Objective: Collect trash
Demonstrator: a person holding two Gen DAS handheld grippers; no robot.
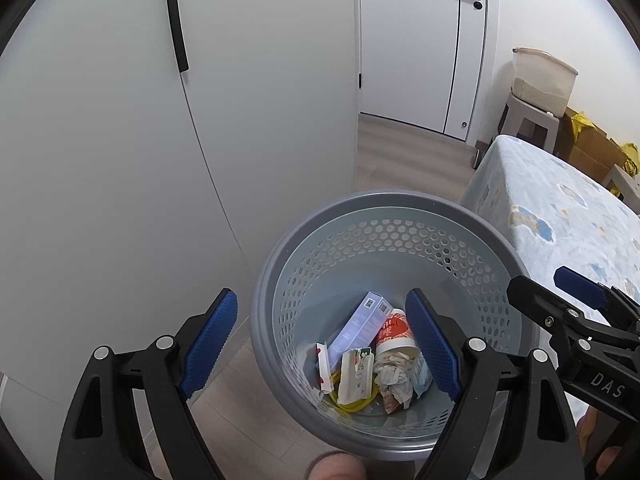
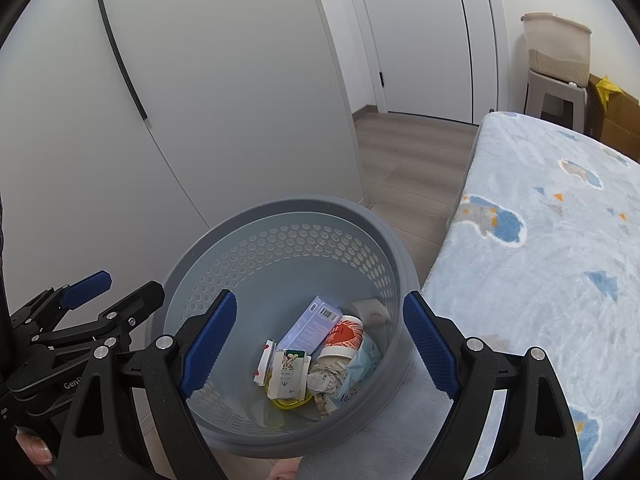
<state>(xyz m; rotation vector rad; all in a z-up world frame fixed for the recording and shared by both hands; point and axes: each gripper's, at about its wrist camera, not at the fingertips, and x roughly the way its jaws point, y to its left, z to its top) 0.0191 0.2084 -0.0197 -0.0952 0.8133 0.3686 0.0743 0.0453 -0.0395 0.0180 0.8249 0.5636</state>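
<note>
Trash point(image 2: 320, 356) half-hidden in bin point(image 2: 280, 208); both grippers' fingers point(image 2: 210, 336) apart, empty.

A matt grey plastic bin point(image 2: 224, 232) with perforated walls is holding crumpled paper point(image 2: 326, 376) and a glossy carton point(image 2: 310, 326). A fleecy cloth bedspread point(image 2: 552, 264) is lying beside wood-grain flooring point(image 2: 408, 168); textured blue pads point(image 1: 210, 338) are lining black plastic claws.

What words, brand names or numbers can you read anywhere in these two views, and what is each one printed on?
"DAS": white letters on the right gripper body, left wrist view.
"Gen": cut off, on the left gripper body, right wrist view.
Barcode on the purple box: digits too small.
Red paper cup, small carton, crumpled paper in the bin: print unreadable.
</note>
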